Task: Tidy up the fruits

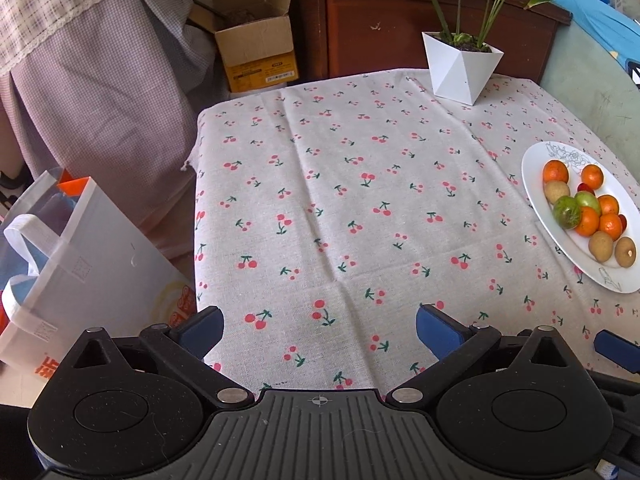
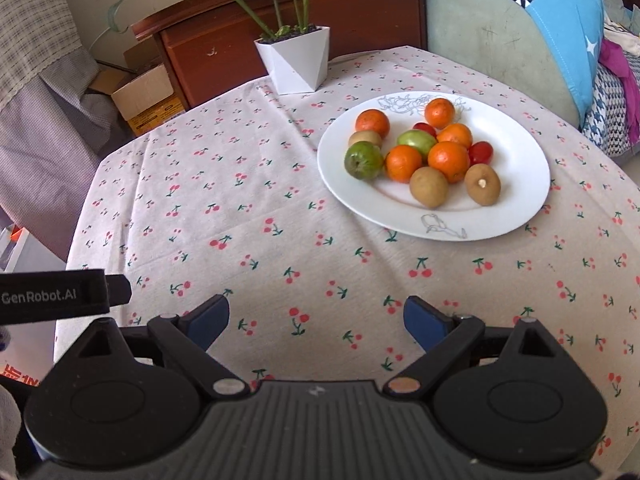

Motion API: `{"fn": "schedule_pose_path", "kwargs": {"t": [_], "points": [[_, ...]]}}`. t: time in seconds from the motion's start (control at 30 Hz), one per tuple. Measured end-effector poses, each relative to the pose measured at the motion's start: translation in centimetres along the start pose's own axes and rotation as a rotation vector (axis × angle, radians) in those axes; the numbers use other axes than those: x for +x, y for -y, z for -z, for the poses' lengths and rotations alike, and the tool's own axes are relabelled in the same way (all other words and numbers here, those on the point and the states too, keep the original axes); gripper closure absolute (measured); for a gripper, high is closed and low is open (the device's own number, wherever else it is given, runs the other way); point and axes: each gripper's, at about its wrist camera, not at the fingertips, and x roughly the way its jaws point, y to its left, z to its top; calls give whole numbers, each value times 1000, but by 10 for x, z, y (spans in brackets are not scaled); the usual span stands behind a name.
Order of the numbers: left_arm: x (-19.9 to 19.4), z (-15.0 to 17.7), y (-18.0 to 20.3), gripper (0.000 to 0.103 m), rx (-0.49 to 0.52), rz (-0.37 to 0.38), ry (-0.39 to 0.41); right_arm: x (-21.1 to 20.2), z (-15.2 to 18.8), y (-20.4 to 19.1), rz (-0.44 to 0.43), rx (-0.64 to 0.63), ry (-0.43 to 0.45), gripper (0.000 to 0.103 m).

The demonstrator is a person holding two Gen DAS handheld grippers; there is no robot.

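Note:
A white plate (image 2: pixel 516 152) on the cherry-print tablecloth (image 2: pixel 248 208) carries mixed fruit: several oranges (image 2: pixel 448 160), two green fruits (image 2: pixel 363 159), brown kiwis (image 2: pixel 429 186) and small red tomatoes (image 2: pixel 481 152). The left wrist view shows the same plate (image 1: pixel 536 184) at its right edge. My right gripper (image 2: pixel 316 320) stands open over the cloth, nearer than the plate, with nothing between its blue pads. Above bare cloth to the plate's left, my left gripper (image 1: pixel 320 330) is wide open and empty. A piece of the left gripper (image 2: pixel 64 294) pokes in from the left in the right wrist view.
A white faceted plant pot (image 2: pixel 294 62) stands at the far edge of the table, before a brown wooden cabinet (image 2: pixel 360 12). A white carrier bag (image 1: pixel 80 276) and a cardboard box (image 1: pixel 256 48) sit off the table's left side. Cushions (image 2: pixel 560 40) lie to the right.

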Motion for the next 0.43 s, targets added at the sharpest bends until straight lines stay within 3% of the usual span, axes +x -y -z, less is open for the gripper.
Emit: {"fn": "schedule_pose_path", "kwargs": {"t": [0.3, 0.43], "points": [[3, 0, -10, 0, -12, 4, 12, 17, 11, -24, 45, -152, 59, 1], [6, -1, -12, 0, -20, 16, 0, 23, 11, -28, 56, -161, 107, 1]]}}
